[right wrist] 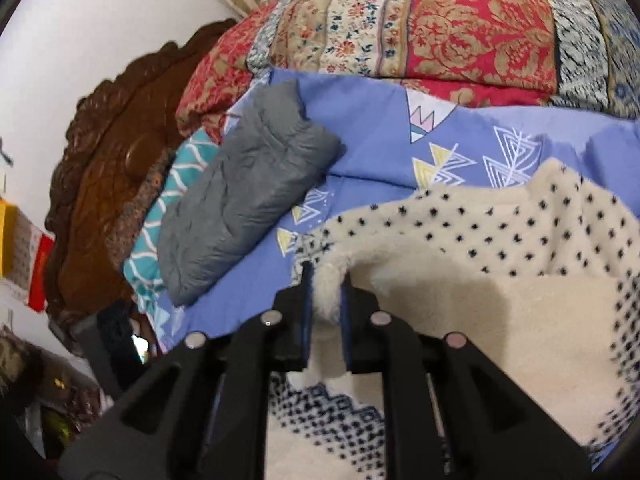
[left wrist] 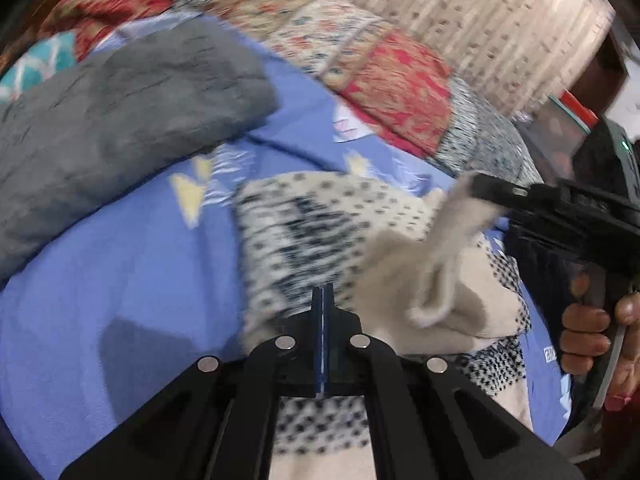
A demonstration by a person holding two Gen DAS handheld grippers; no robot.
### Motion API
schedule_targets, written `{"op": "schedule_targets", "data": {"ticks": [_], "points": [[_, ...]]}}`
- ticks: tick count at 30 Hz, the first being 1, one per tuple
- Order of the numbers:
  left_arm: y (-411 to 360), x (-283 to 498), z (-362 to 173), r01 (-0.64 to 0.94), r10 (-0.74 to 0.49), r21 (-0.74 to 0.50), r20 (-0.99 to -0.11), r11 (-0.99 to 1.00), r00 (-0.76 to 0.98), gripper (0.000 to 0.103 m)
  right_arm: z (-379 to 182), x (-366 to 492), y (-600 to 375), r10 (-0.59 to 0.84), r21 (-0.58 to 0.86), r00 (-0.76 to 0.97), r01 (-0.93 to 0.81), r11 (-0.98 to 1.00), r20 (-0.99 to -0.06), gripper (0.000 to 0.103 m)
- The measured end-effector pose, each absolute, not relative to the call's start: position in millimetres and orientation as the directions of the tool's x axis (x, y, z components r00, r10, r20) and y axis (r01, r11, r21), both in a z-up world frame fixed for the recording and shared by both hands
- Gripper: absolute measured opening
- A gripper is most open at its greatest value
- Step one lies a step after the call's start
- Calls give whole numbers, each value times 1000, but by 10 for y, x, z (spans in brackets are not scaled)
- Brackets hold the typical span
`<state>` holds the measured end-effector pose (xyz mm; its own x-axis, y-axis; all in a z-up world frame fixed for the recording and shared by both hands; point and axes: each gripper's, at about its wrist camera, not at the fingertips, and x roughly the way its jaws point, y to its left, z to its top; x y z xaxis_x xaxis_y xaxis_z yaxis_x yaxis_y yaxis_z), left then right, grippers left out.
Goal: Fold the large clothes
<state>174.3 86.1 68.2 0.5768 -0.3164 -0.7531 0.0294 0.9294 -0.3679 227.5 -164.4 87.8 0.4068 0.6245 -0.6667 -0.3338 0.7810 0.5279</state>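
Observation:
A cream fleece garment with black dots lies on the blue patterned bedsheet. My left gripper is shut, its fingers pressed together over the garment's near edge; no cloth shows between them. My right gripper is shut on a fold of the fleece garment and holds it up. In the left wrist view the right gripper shows at the right, lifting a cream flap of the garment.
A folded grey garment lies on the sheet to the far left. A red and cream patterned quilt is piled behind. A carved wooden headboard stands at the left.

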Motion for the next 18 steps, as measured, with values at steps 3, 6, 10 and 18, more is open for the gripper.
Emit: {"op": "schedule_targets", "data": {"ticks": [3,6,10,18], "points": [[677,1735,760,77,-328,-349,-750,934,574,23,895,2225,-1514,595,459,428,-384,801,-680,11],[670,1701,802,93,-321,-330,-750,939,579,23,1073,2067,-1476,676,478,478,-480,736,-560,11],[701,1693,802,99,-316,-320,-752,942,578,23,1169,1827,-1286,617,232,611,-591,772,-496,98],[790,1695,633,68,-308,-324,-780,944,544,23,912,1660,-1496,602,308,610,-524,794,-515,98]]}}
